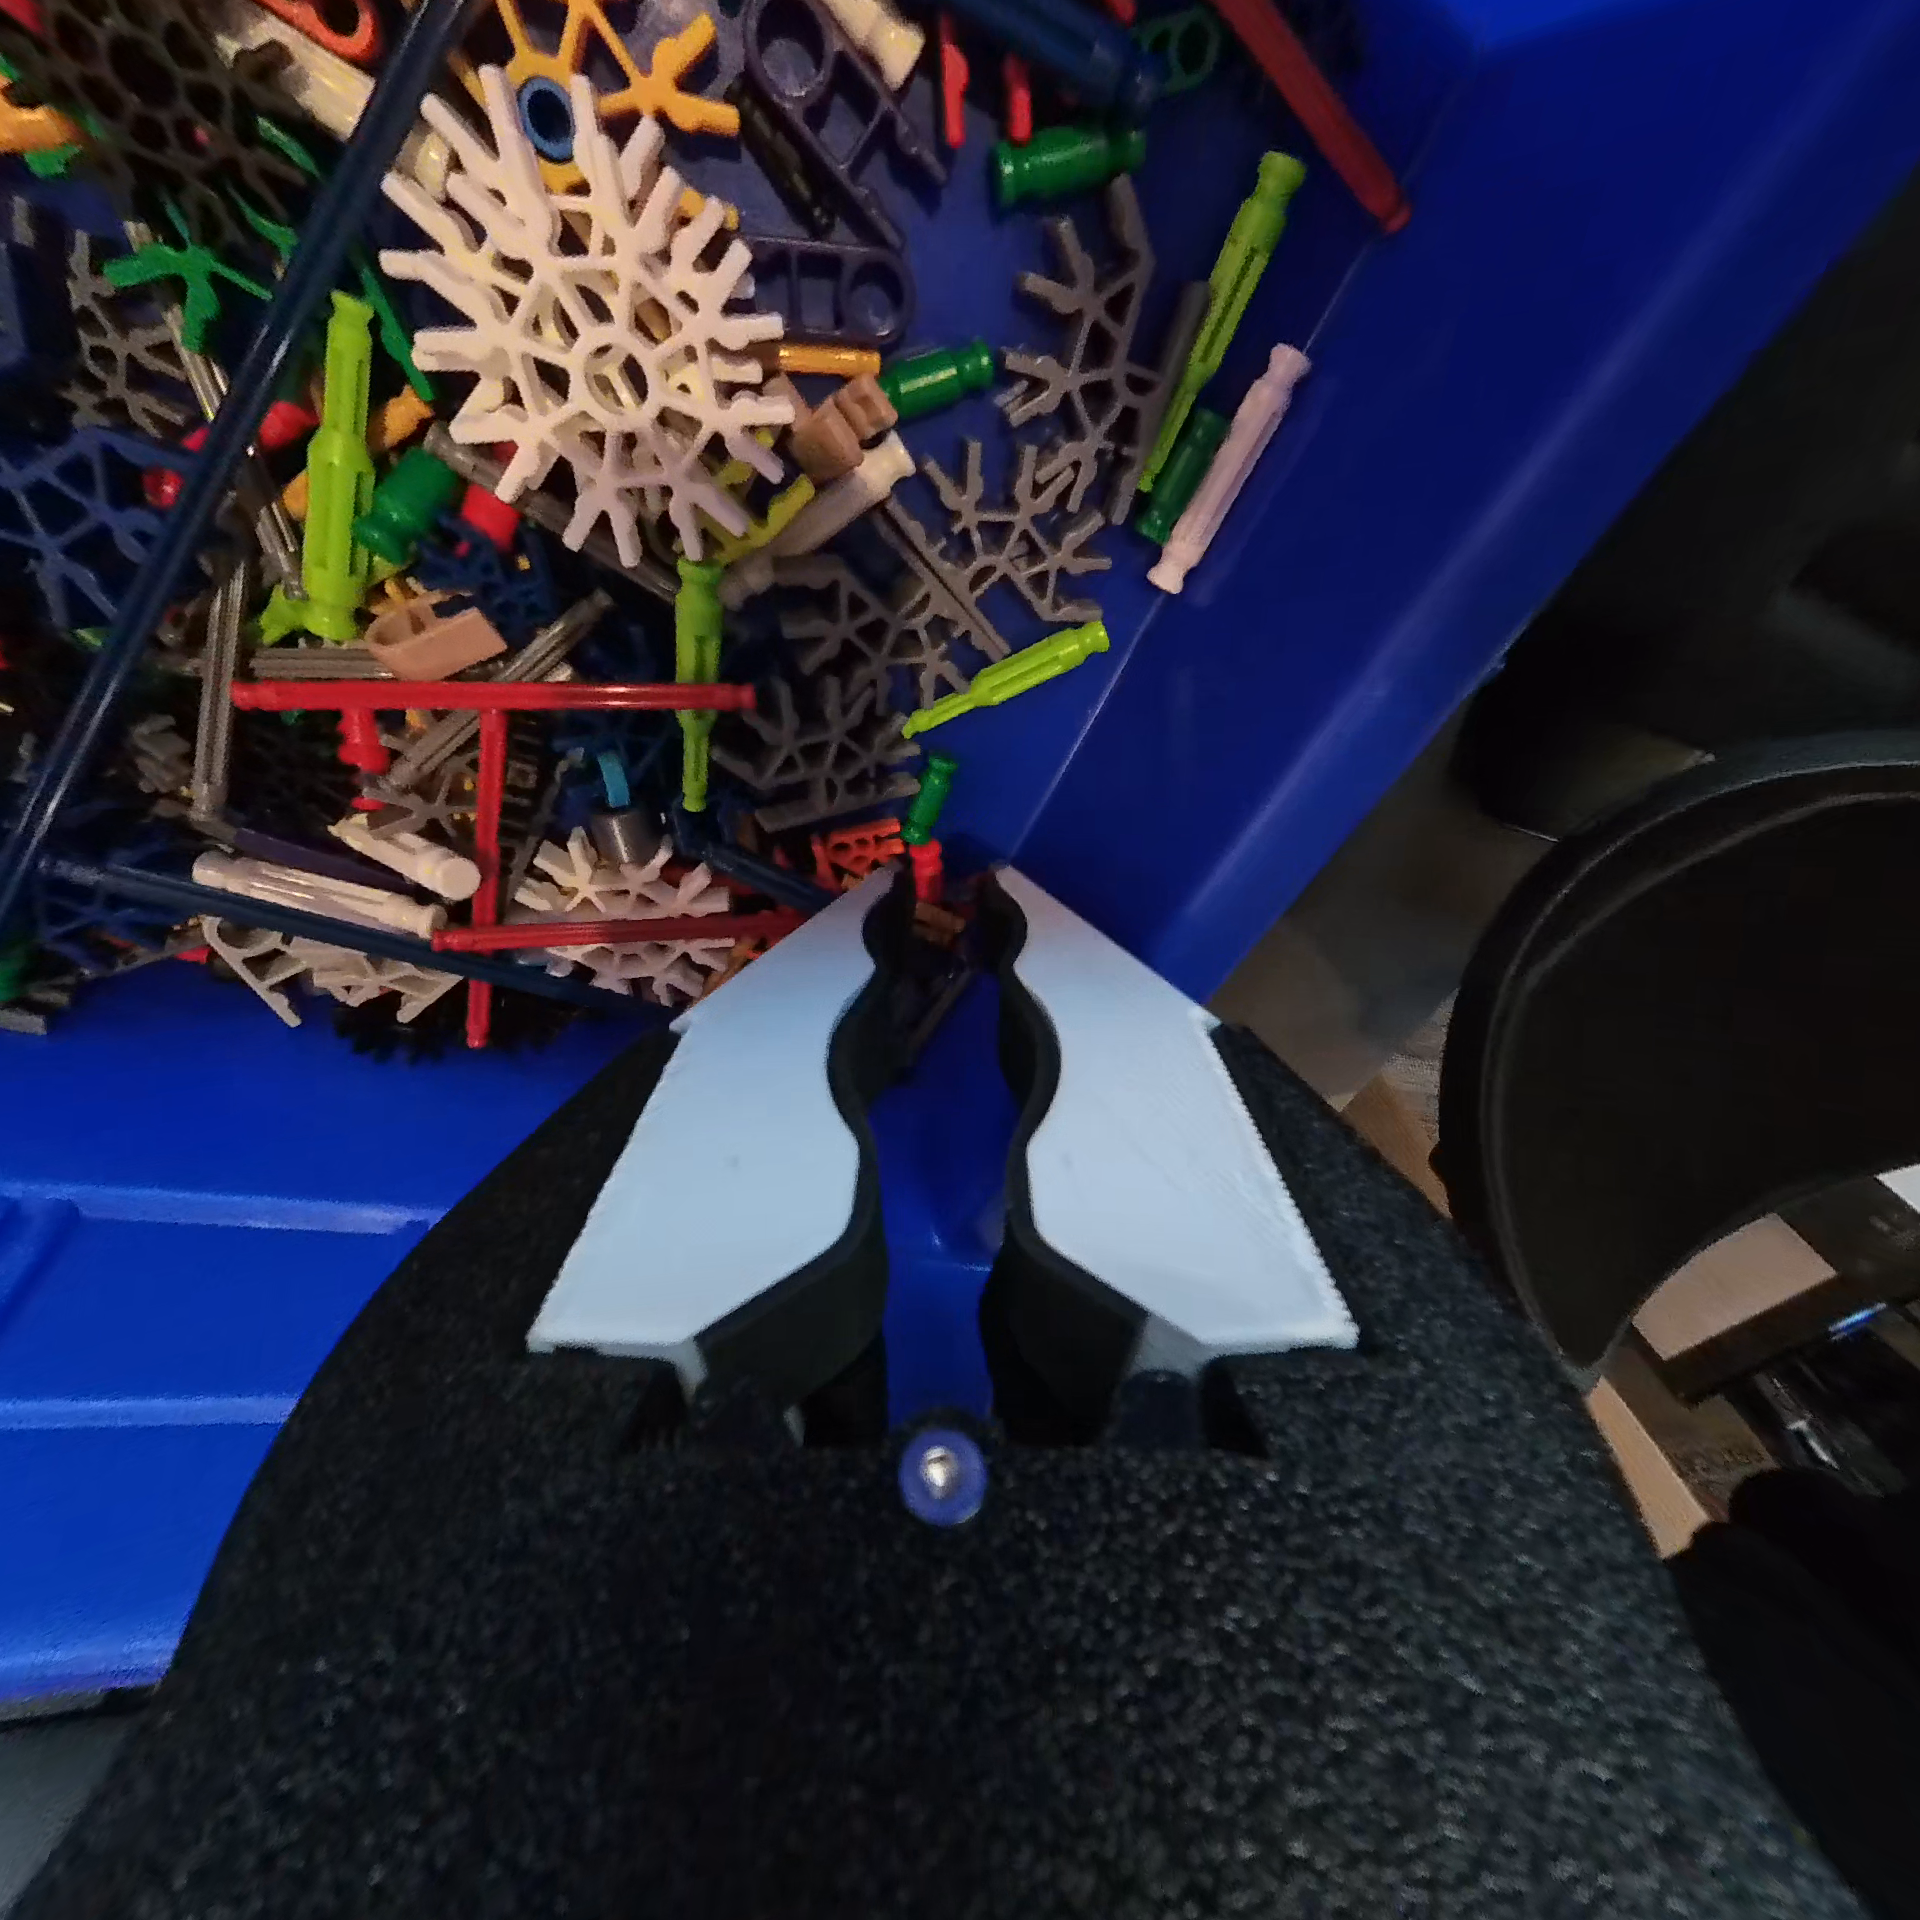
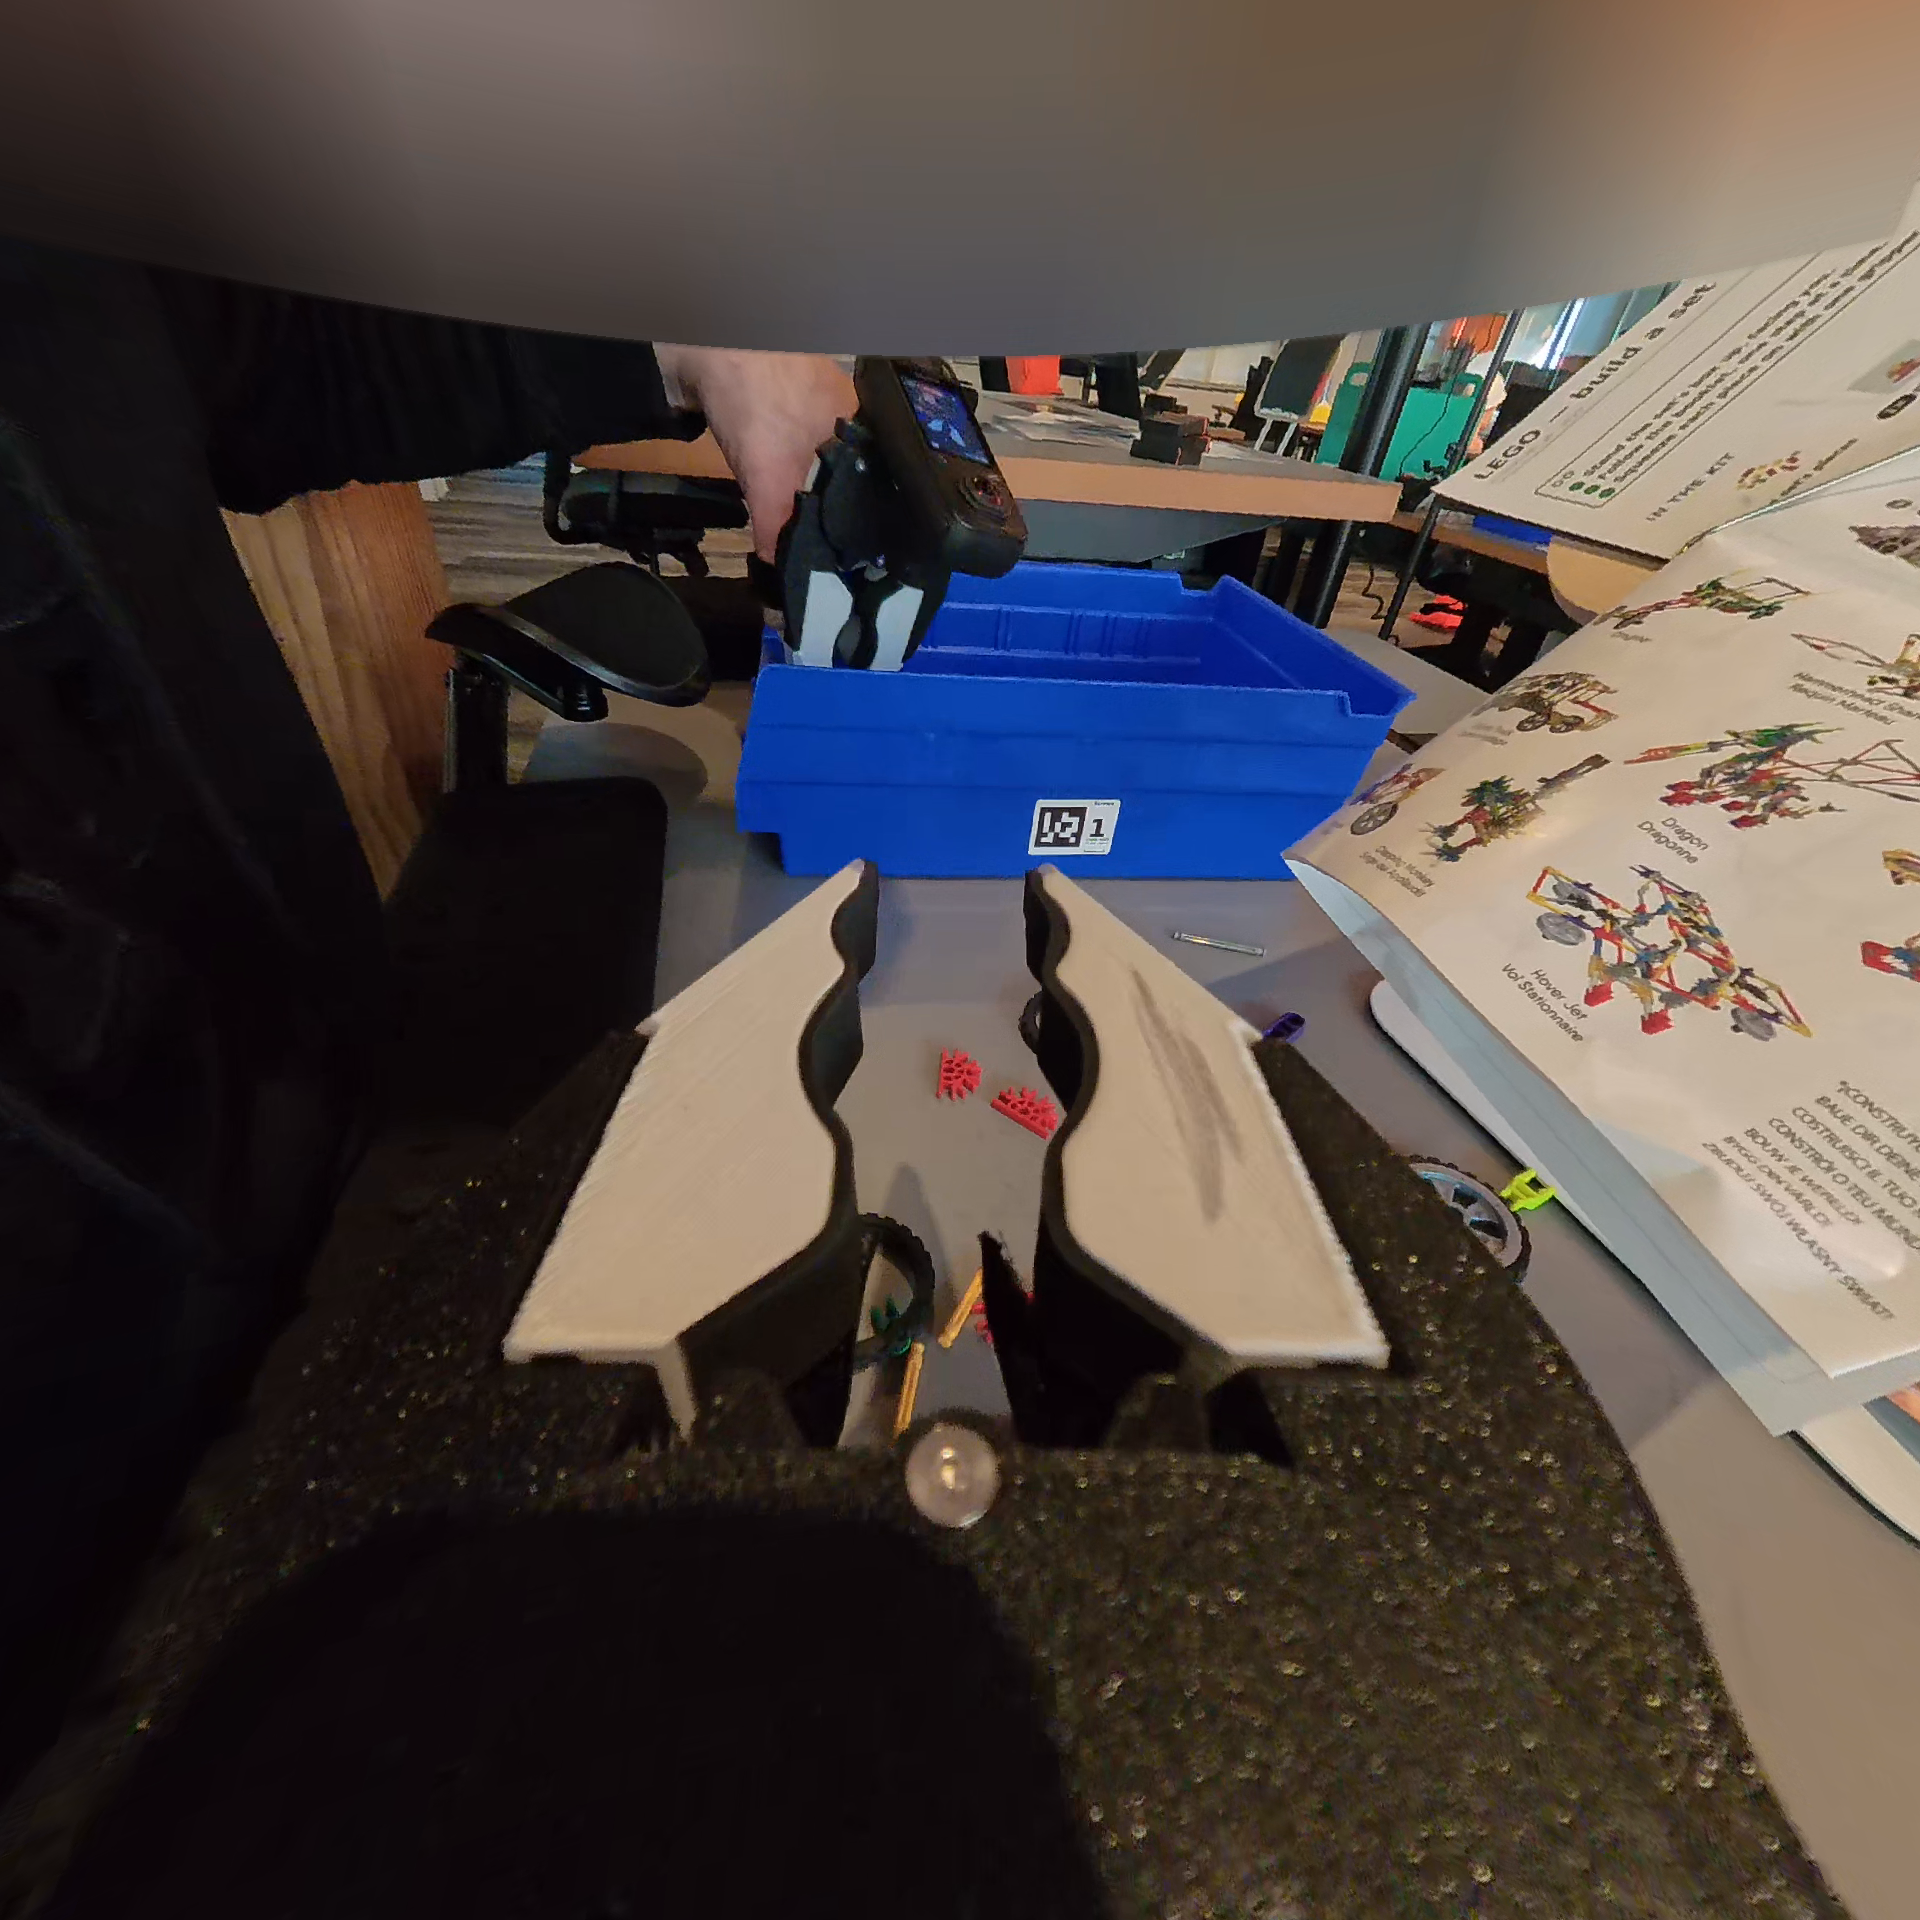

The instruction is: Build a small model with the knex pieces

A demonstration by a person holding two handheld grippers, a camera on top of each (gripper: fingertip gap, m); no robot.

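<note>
The left tool (image 1: 945,904) is lowered into a blue bin (image 1: 1299,665) whose floor is heaped with small plastic construction pieces. Its jaws are drawn nearly together at the tips, where a small dark piece seems to sit between them; whether it is actually gripped cannot be told. Just ahead of the tips lie a red rod (image 1: 623,930), a white snowflake connector (image 1: 623,883) and an orange connector (image 1: 857,852); a larger white snowflake connector (image 1: 592,353) lies farther up the heap.

Such pieces are judged light, stiff and smooth, likely to slip or to snag in the tangle. Rods are best taken across the shaft, connectors by the rim.

The right tool (image 2: 951,883) is held with jaws apart and empty above a grey surface (image 2: 1299,1195), well short of the bin. Two red connectors (image 2: 992,1086) lie on the surface beneath its jaws, a wheel (image 2: 1481,1221) and an open instruction booklet (image 2: 1662,935) to their right.
</note>
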